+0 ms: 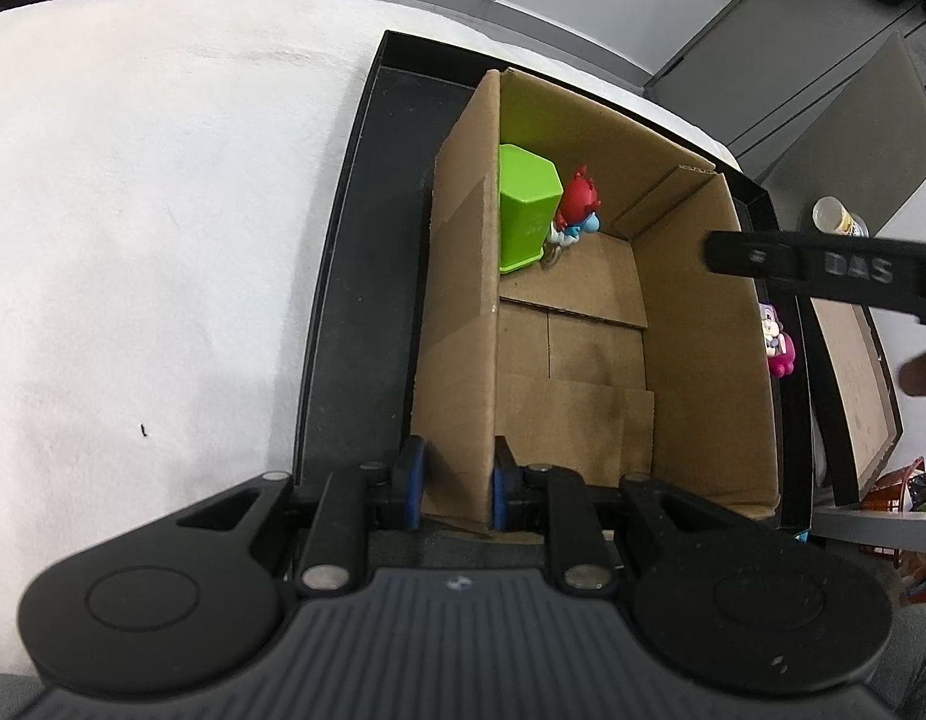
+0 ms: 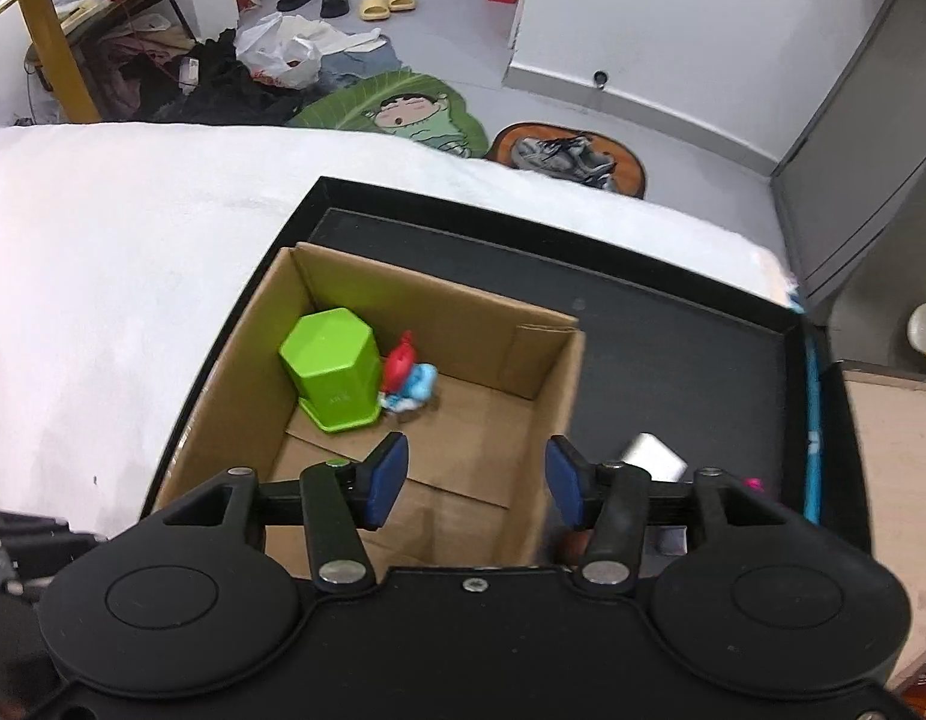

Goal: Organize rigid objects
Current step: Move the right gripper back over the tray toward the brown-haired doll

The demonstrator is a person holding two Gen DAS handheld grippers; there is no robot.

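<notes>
Cardboard box (image 1: pixel 583 360) sits open-topped in a black tray (image 1: pixel 342 300) on a white cloth (image 1: pixel 132 210). A green hexagonal container (image 2: pixel 333 369) stands in the box's far left corner, a red-capped blue figure (image 2: pixel 408 384) touching it.

Left gripper (image 1: pixel 456 483) is clamped on the box's left wall. Right gripper (image 2: pixel 476 480) hangs above the box's near right wall, jaws parted, nothing between.

Only the left wrist view shows a pink figure (image 1: pixel 778 348) outside the box's right wall. Only the right wrist view shows the bare tray floor beyond and right of the box.
</notes>
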